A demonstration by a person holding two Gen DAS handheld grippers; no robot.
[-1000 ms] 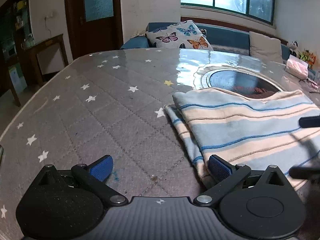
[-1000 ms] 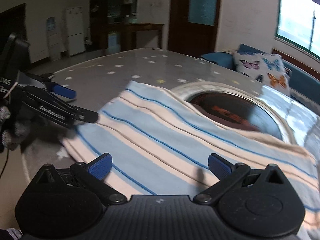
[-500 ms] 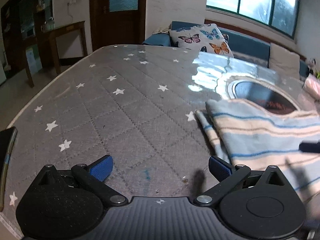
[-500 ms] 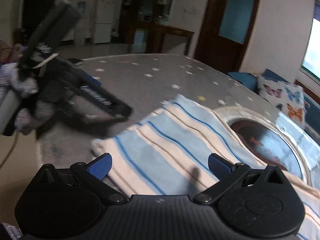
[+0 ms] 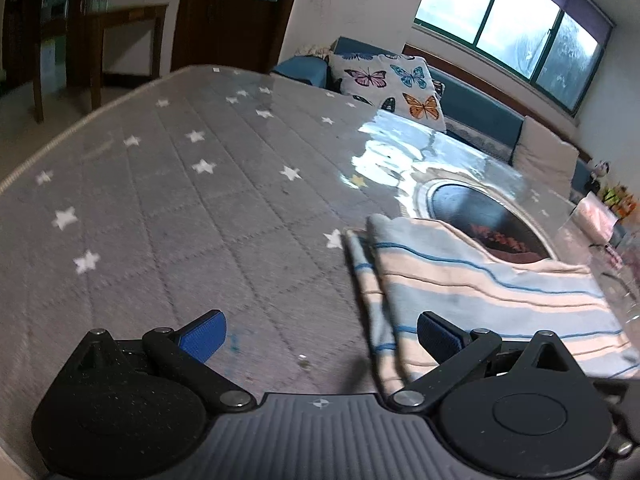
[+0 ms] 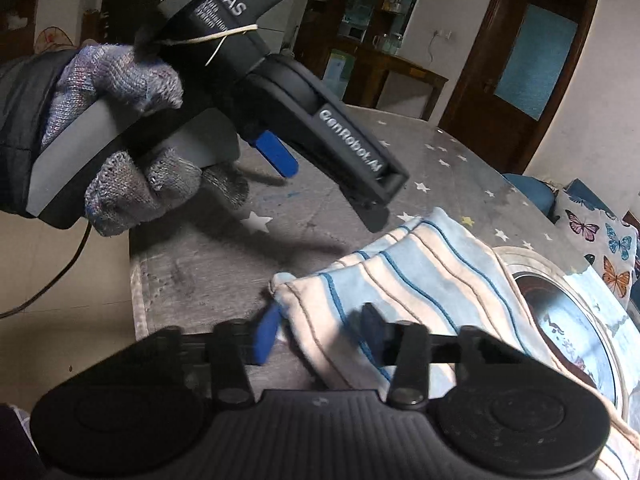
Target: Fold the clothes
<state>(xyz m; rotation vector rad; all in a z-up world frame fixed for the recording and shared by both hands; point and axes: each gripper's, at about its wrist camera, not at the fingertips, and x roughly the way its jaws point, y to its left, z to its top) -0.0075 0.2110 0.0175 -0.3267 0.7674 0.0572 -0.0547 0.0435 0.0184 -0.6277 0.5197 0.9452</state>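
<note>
A folded cloth point(image 5: 480, 288) with blue and cream stripes lies on the grey star-patterned table cover point(image 5: 200, 220). My left gripper point(image 5: 320, 338) is open just above the table. Its right finger point(image 5: 436, 340) hangs over the cloth's left edge, and nothing sits between the pads. In the right wrist view a gloved hand point(image 6: 132, 128) holds that left gripper point(image 6: 328, 188) above the table, left of the cloth point(image 6: 420, 272). My right gripper point(image 6: 320, 326) is closing, and its blue pads pinch the cloth's bunched near corner.
A round dark inset point(image 5: 484, 216) sits in the table beyond the cloth, partly covered by it. A butterfly cushion point(image 5: 392, 84) and a blue sofa stand behind the table. A pink packet point(image 5: 596, 216) lies at far right. The table's edge point(image 6: 136, 280) runs close on the left.
My right gripper slid left along the cloth to its near corner and its jaws drew in around it. The left gripper rolled and drew back from the cloth, still open.
</note>
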